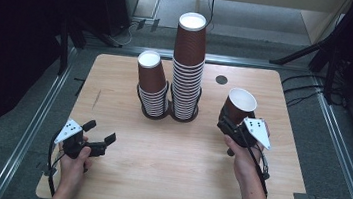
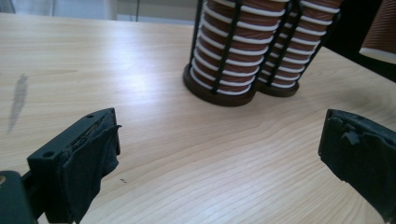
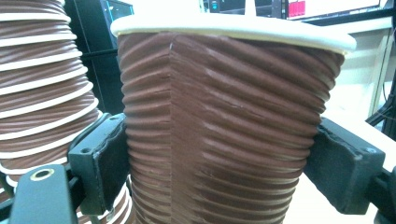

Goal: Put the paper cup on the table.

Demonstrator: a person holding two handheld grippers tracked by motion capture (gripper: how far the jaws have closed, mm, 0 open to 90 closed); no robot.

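- The right gripper [image 1: 236, 124] has its fingers [image 3: 100, 161] clamped on the ribbed sides of a brown paper cup [image 1: 238, 105], held mouth up to the right of the tall cup stack [image 1: 188, 65], likely for stacking.
- The left gripper [image 1: 100, 133] hovers over the worktop [image 1: 166, 169] in front of that stack, fingers apart and empty.
- A black wire holder [image 1: 167, 113] keeps the tall stack and a shorter cup stack [image 1: 152, 84] upright, cups nested upside down.

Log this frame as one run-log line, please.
right gripper: shut on single cup, mouth up | left gripper: open, empty | two cup stacks: in holder, mid-table
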